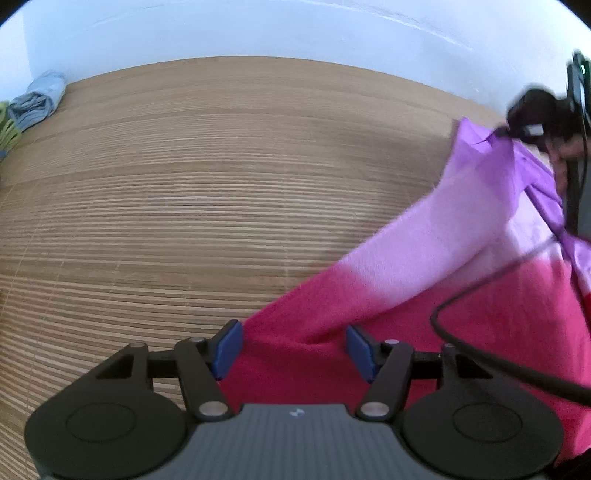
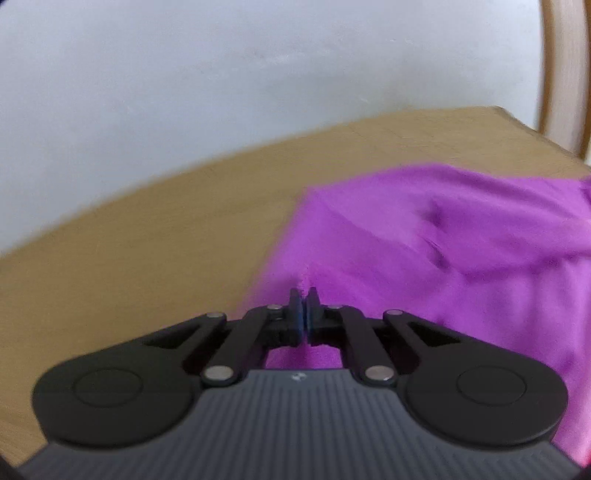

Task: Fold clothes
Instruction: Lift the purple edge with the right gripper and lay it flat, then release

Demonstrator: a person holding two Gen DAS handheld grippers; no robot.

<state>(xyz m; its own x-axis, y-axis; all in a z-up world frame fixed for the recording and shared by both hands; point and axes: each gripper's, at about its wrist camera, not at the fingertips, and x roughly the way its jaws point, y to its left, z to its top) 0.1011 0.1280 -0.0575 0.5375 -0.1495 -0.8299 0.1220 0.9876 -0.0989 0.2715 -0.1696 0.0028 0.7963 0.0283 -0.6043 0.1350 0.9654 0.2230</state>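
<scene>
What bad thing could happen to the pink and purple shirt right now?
1. Only the right gripper pinches the shirt, at its purple edge. The left gripper is open over the pink part, so the lifted cloth could sag or twist.
2. The pinch looks small, so the edge might slip out.
3. A black cable hangs across the shirt and could snag it.

Ribbed wooden table (image 1: 221,184) against pale, perhaps bluish, wall (image 1: 258,26).
</scene>
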